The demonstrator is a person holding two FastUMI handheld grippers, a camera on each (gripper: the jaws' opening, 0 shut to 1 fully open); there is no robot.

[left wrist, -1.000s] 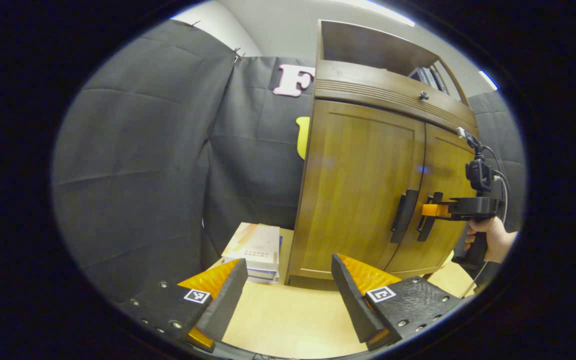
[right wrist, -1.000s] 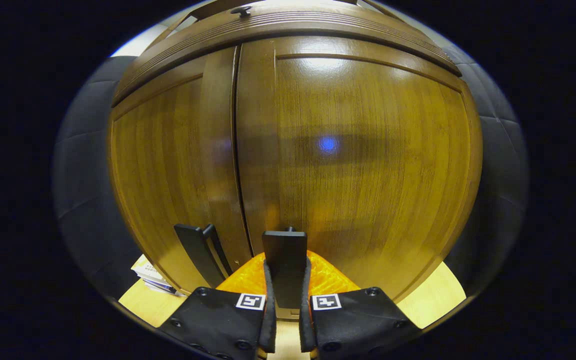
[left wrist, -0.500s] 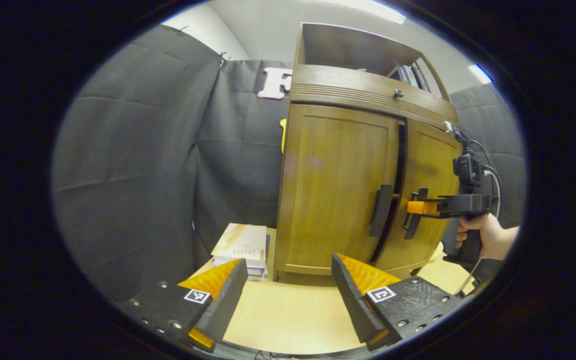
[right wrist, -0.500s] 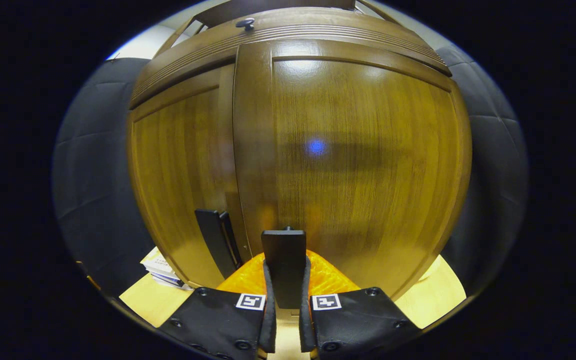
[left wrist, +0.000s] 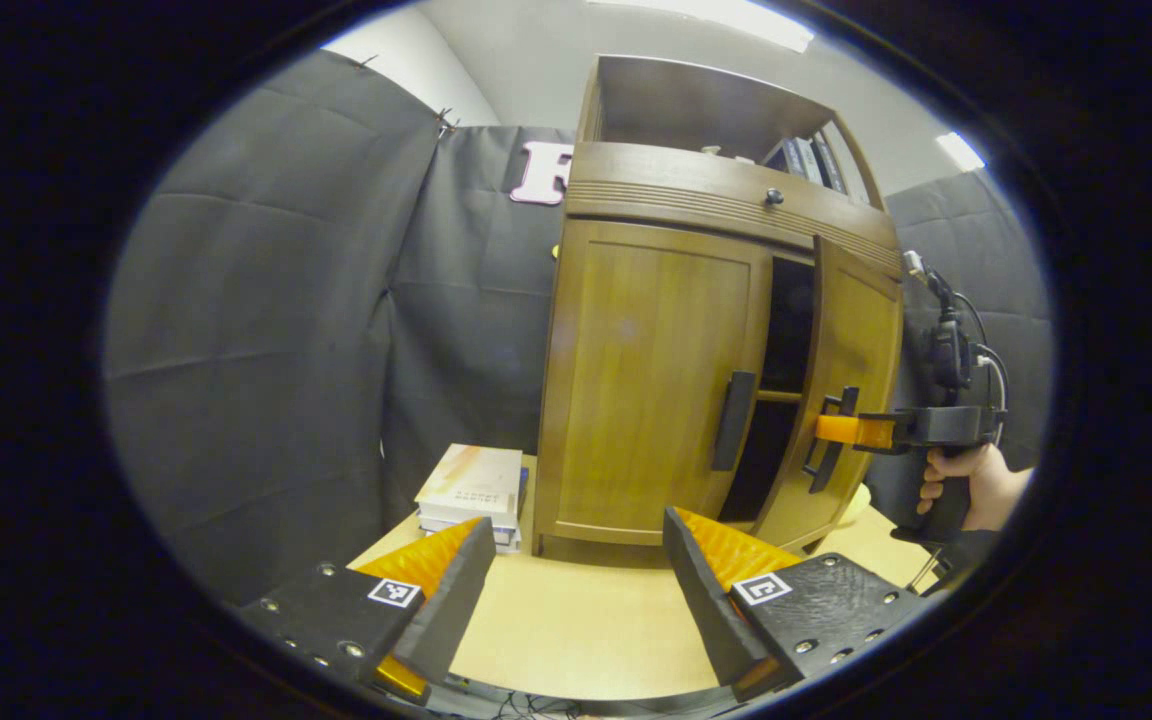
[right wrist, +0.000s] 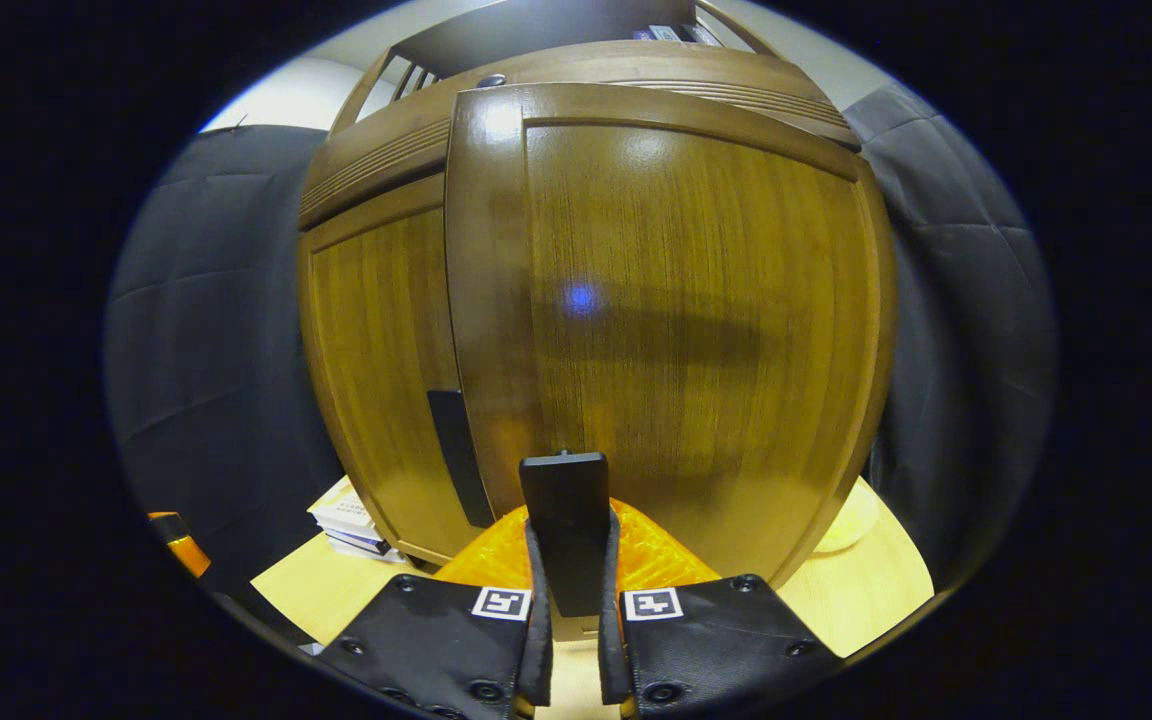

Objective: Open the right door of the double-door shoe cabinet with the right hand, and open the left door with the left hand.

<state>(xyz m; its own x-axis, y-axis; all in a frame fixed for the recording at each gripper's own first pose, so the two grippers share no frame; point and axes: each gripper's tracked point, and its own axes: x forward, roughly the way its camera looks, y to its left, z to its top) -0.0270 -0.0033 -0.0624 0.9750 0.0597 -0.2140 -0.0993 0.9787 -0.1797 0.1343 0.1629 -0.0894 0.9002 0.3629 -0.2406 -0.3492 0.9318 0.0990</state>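
A brown wooden shoe cabinet stands on a light table. Its right door is swung partly out, with a dark gap beside it. The left door is closed, and its dark handle hangs near the inner edge. In the right gripper view, my right gripper is shut on the right door's handle, in front of the right door. The left gripper view also shows the right gripper at that handle, held by a hand. My left gripper is open, well short of the cabinet.
A stack of books lies on the table left of the cabinet; the books also appear in the right gripper view. More books stand on the open shelf above the drawer knob. Black cloth walls surround the booth.
The right door has swung outward from closed, pulled by the right gripper shut on its handle. The left gripper has backed away slightly and stays open.
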